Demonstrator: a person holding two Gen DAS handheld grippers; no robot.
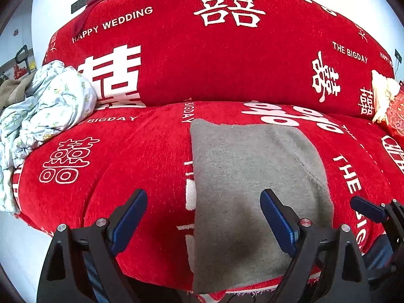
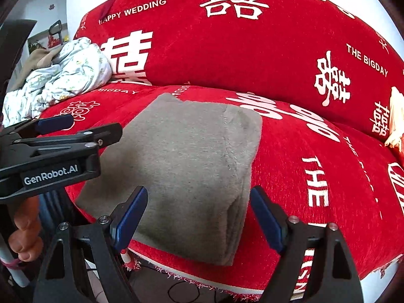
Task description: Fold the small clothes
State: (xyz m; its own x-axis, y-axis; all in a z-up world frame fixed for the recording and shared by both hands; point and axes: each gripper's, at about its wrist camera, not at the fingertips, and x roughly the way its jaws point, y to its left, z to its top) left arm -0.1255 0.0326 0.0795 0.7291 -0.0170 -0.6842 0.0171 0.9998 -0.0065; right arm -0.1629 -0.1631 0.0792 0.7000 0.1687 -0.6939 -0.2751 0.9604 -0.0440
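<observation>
While the folded grey garment (image 2: pixel 192 171) lies flat on the seat of the red sofa (image 1: pixel 227 63), both the left gripper (image 1: pixel 203 217) and the right gripper (image 2: pixel 198 213) hover over it with fingers spread apart, holding nothing.

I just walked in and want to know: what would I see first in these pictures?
First you'd notice the bright red sofa cover with big white wedding characters, filling nearly everything. In the middle of the seat lies a folded grey garment, flat and neat. At the far left sits a crumpled pale blue flowery cloth, and up close the left gripper and right gripper both hang open above the seat's front edge.
</observation>
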